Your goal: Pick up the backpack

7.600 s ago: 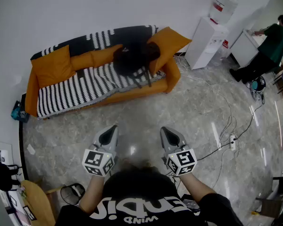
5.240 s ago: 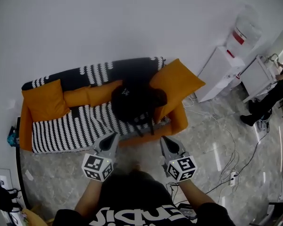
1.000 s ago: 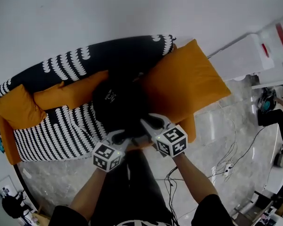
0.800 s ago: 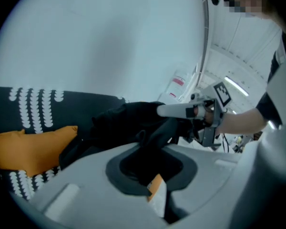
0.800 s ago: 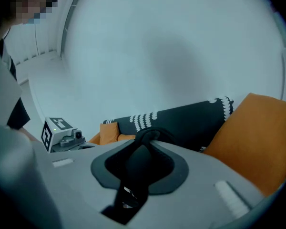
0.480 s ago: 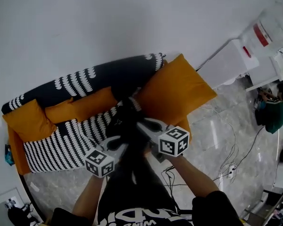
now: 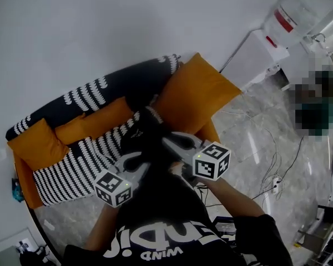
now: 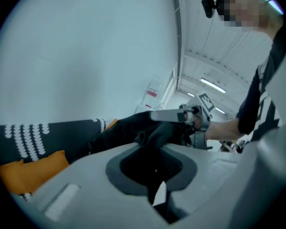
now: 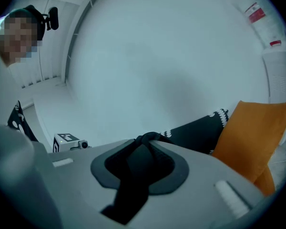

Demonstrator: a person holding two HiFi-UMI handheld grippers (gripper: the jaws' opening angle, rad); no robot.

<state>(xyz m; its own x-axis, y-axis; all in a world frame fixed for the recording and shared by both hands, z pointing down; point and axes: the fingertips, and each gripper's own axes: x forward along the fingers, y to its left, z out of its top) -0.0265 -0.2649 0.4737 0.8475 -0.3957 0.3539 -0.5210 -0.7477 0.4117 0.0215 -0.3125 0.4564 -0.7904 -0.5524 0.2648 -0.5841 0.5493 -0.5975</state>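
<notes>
The black backpack (image 7: 146, 142) hangs in front of me, above the sofa's front edge, held between both grippers. In the head view my left gripper (image 7: 135, 163) is at its lower left and my right gripper (image 7: 176, 143) at its right side. The left gripper (image 8: 155, 149) is shut on a black backpack strap (image 8: 150, 168), with the bag's fabric (image 8: 128, 128) bunched beyond the jaws. The right gripper (image 9: 147, 141) is shut on another black strap (image 9: 136, 173) that runs down between its jaws. Much of the bag is hidden by the grippers and my body.
An orange sofa (image 7: 23, 168) with a black-and-white blanket (image 7: 72, 165) stands against the white wall. A large orange cushion (image 7: 197, 101) leans at its right end. A white cabinet (image 7: 255, 54) and water dispenser (image 7: 294, 10) stand at the right. Cables (image 7: 266, 165) and a power strip (image 7: 276, 183) lie on the floor near another person (image 7: 313, 118).
Both grippers have risen together with the backpack, which has come up off the sofa seat and closer to my body.
</notes>
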